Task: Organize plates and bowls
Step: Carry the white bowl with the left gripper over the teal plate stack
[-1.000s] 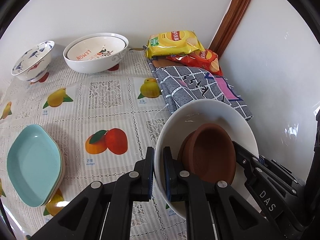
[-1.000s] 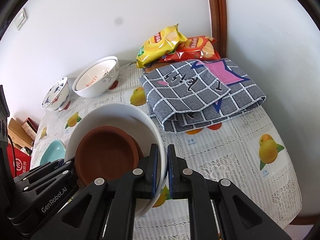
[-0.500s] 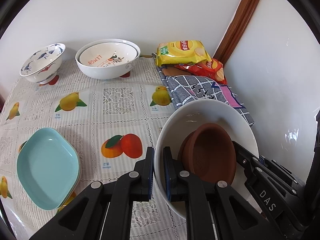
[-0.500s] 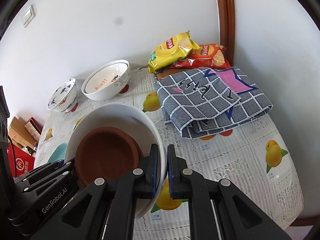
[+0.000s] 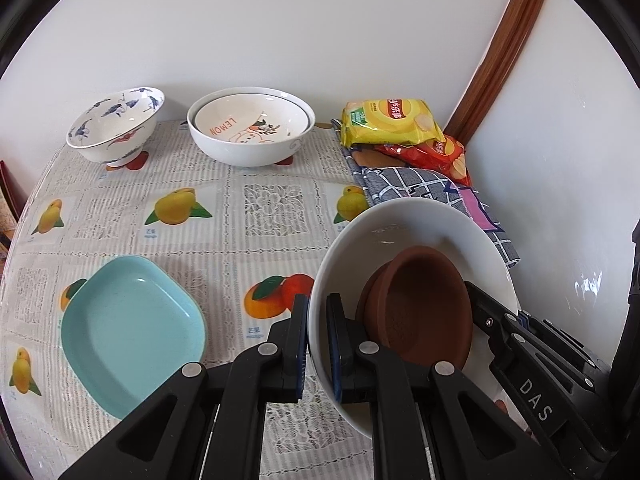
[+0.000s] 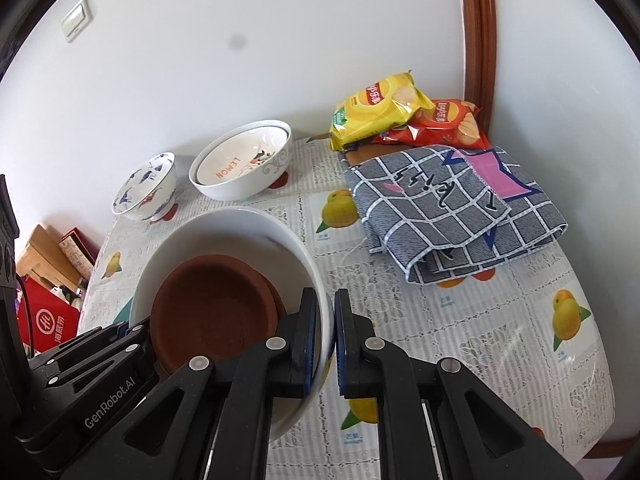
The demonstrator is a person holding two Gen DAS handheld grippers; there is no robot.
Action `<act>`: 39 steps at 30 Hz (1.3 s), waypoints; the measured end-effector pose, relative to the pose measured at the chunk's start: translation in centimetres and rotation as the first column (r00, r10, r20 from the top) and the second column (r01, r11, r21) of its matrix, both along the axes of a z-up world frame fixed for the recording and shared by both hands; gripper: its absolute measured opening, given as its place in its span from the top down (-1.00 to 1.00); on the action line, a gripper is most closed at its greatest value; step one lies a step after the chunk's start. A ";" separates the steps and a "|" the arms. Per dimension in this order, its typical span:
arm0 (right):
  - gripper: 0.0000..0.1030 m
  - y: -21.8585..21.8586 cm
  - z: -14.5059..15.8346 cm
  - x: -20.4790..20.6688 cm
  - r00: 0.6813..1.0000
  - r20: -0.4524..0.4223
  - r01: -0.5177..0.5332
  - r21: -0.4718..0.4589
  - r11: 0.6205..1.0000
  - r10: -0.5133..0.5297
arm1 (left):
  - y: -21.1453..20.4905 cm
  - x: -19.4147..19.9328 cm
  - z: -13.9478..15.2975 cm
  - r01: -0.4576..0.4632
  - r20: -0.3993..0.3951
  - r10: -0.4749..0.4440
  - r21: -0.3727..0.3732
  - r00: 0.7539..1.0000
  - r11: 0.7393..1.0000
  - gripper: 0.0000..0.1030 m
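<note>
Nearest me, my left gripper (image 5: 317, 344) and right gripper (image 6: 333, 340) have fingers clamped on opposite rims of the white bowl (image 5: 420, 232) nesting brown dishes (image 5: 420, 312), above the desk (image 5: 264, 212); beyond, the teal plates (image 5: 128, 328), lemon bowls (image 5: 250, 130) and patterned bowl (image 5: 116, 124) lie apart, so I judge sorting partly done.

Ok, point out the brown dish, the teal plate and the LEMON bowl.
brown dish (image 5: 420, 312), left wrist view, inner floor.
teal plate (image 5: 128, 332), left wrist view, middle of its well.
LEMON bowl (image 6: 240, 168), right wrist view, inside wall.

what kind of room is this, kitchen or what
Probably a home dining corner, not clearly a kitchen: a table under a fruit-print tablecloth pushed against white walls, loose household bowls such as the lemon bowl, and crisp packets by a folded checked cloth.
</note>
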State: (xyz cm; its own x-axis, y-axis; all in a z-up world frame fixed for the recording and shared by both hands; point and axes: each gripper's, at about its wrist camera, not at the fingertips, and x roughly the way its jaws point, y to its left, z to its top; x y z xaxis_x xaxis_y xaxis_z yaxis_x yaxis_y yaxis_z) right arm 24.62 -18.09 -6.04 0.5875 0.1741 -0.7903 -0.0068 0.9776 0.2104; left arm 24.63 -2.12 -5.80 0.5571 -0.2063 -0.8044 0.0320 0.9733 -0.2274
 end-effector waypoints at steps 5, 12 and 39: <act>0.83 1.3 0.2 0.1 1.000 0.007 -0.018 0.002 1.000 0.018 | 1.4 -0.2 0.2 -0.019 0.007 0.019 0.002 1.000 1.000 0.82; 0.83 3.0 0.4 0.2 0.999 0.009 -0.038 0.001 0.999 0.038 | 3.1 -0.4 0.4 -0.043 0.009 0.043 -0.007 0.999 0.999 0.82; 0.83 9.6 0.3 0.6 0.994 0.017 -0.106 -0.006 0.994 0.106 | 9.5 -0.9 0.3 -0.131 0.007 0.132 -0.029 0.991 0.991 0.82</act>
